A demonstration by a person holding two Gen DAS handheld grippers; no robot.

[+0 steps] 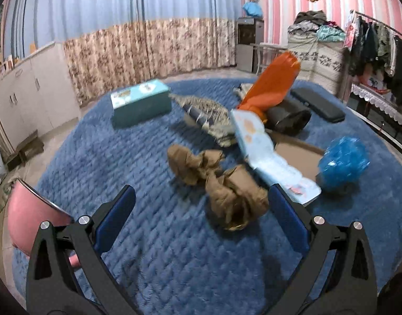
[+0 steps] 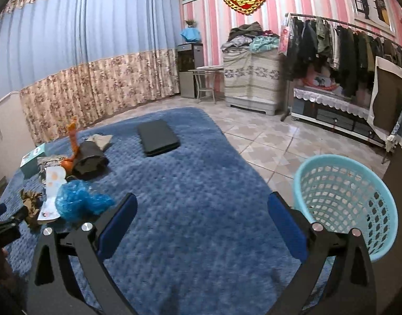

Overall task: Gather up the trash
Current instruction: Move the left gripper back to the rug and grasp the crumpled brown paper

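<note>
Trash lies on a blue quilted blanket (image 1: 153,236). A crumpled brown paper wad (image 1: 235,197) sits just ahead of my open, empty left gripper (image 1: 201,199), a smaller brown wad (image 1: 190,162) behind it. A crumpled blue plastic bag (image 1: 343,160) lies to the right; it also shows in the right wrist view (image 2: 77,202). A white printed wrapper (image 1: 264,152) and an orange bag (image 1: 272,84) lie beyond. My right gripper (image 2: 202,207) is open and empty above the blanket (image 2: 190,173). A light blue mesh basket (image 2: 343,204) stands on the floor at its right.
A teal box (image 1: 140,102), a folded umbrella (image 1: 203,115), a dark roll (image 1: 287,115) and a flat black case (image 2: 157,137) lie on the blanket. A pink bowl (image 1: 30,218) sits at the left. A clothes rack (image 2: 345,47) and covered cabinet (image 2: 251,78) stand beyond the tiled floor.
</note>
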